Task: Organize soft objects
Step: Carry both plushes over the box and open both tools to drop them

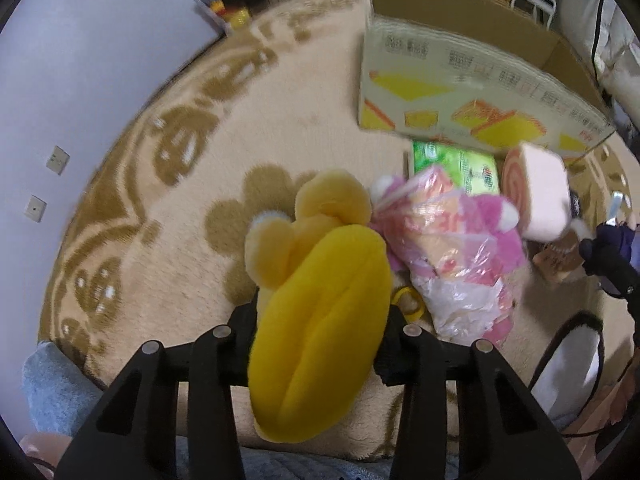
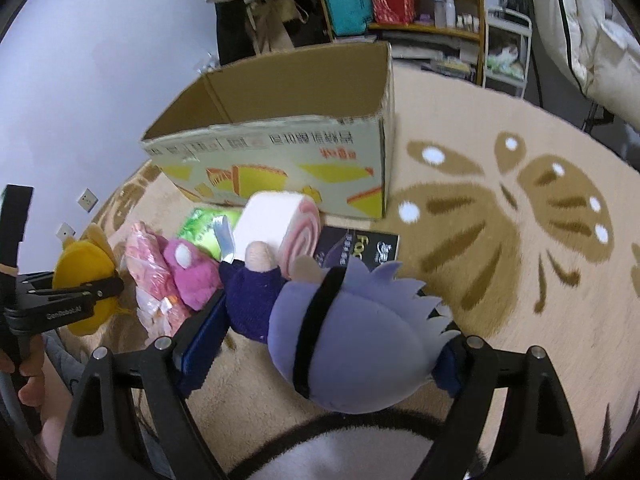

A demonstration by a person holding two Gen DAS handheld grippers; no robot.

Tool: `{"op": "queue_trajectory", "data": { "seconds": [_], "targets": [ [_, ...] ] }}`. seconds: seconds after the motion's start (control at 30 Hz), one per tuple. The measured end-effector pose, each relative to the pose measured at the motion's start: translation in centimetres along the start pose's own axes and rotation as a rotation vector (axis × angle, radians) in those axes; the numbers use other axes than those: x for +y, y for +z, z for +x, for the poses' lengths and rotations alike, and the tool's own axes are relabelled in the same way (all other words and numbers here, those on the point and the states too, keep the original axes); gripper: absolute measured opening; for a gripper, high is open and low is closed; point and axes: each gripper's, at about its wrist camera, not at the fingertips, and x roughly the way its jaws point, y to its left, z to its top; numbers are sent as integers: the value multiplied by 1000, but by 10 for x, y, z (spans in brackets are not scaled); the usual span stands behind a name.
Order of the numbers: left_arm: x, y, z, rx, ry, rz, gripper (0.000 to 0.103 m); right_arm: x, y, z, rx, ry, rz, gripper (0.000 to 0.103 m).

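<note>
Progress: judged early; the open printed cardboard box [image 2: 280,152] shows bare inner walls and no toy, its floor hidden. Both toys in hand are not yet boxed.

- Round beige rug with brown pattern [image 2: 460,152]: the box stands on it.
- Lilac-haired plush doll in dark purple clothes [image 2: 352,344]: before the box, between the right gripper's [image 2: 320,354] wide-set jaws, pads against its head.
- Yellow plush toy [image 1: 320,320]: left of the box front, pinched by the left gripper [image 1: 320,342], jaws drawn in.
- Pink plush in crinkled plastic bag [image 1: 452,240]: on the rug before the box; left to do.
- Pink swirl-roll cushion [image 2: 276,228]: at the box's front wall; left to do.
- Green packet [image 1: 456,166] and dark printed packet [image 2: 360,246]: at the box's foot.

Obstruction: the box's near wall must be cleared; the floor pile crowds its front
</note>
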Motion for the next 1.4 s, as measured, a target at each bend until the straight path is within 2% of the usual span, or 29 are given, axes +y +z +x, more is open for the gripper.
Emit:
{"op": "queue_trajectory", "data": {
  "seconds": [0.2, 0.47, 0.63, 0.7, 0.9, 1.13, 1.4],
  "targets": [
    [1, 3, -45, -171, 19, -56, 41, 0, 4, -18, -97, -9, -5, 91],
    [-6, 13, -98, -365, 50, -11, 41, 7, 16, -39, -190, 11, -34, 91],
    [-8, 32, -116, -444, 56, 9, 41, 18, 34, -47, -244, 33, -69, 91],
    [-12, 43, -123, -493, 80, 28, 41, 21, 41, -50, -261, 41, -72, 91],
    [-28, 73, -132, -553, 86, 63, 41, 28, 61, -54, -298, 32, -97, 91],
    [-53, 113, -132, -616, 49, 105, 42, 26, 91, -46, -326, 11, -122, 91],
    [-64, 141, -119, -630, -11, 104, 42, 21, 119, -33, -357, -2, -128, 91]
  ]
}}
